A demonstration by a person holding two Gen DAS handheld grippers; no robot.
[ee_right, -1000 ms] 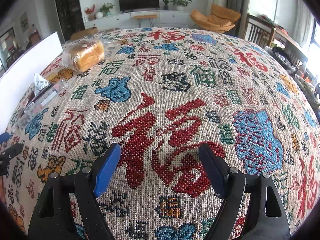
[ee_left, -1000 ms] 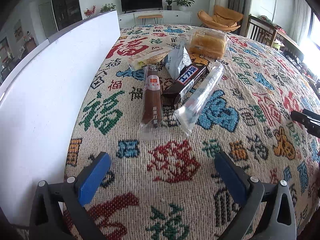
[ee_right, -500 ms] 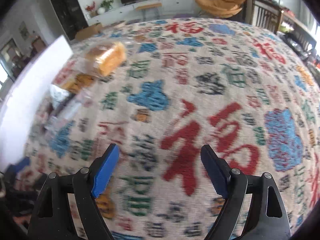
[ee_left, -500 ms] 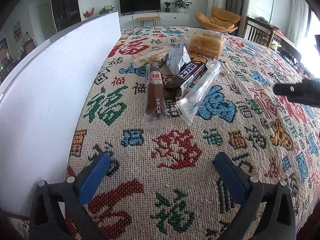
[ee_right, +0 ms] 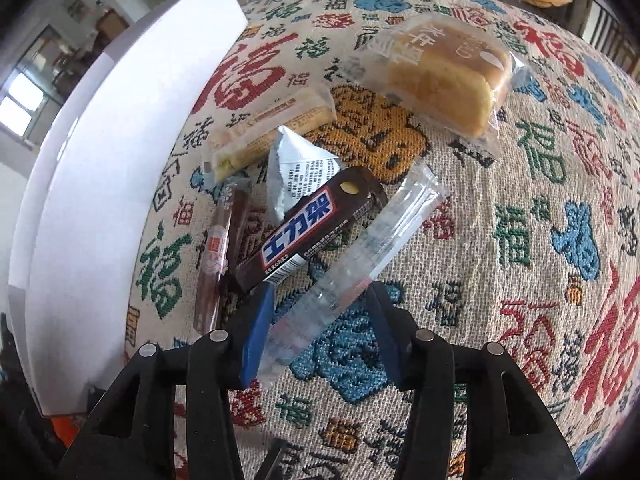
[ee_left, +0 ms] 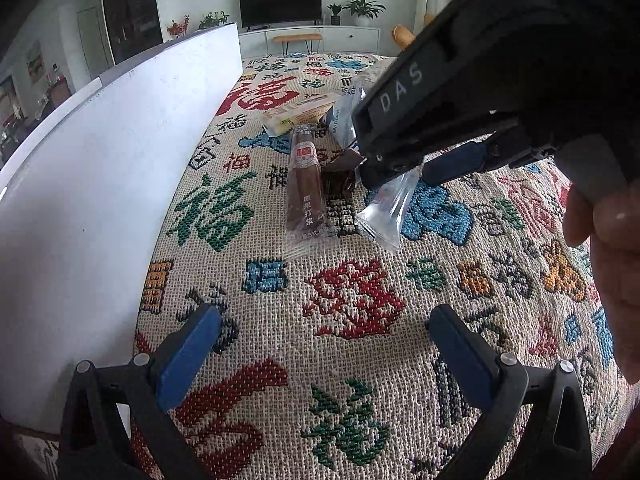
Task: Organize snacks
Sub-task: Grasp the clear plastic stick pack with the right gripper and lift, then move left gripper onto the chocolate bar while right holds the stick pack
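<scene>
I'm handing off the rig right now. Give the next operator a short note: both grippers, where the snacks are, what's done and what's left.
Right gripper: open, jaws straddling the clear long packet, not yet closed.
Left gripper: open, empty, hovering over bare tablecloth.
Snacks all lie clustered beside the white board: Snickers bar, brown sausage stick, silver pouch, yellow wafer pack, bagged cake.
Done: nothing visibly sorted.
Left: close on the clear packet, then move every snack.

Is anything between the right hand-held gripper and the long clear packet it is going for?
Nothing visible. The right hand-held gripper is open and already straddles the clear packet. The chocolate bar lies just beside its left finger.
</scene>
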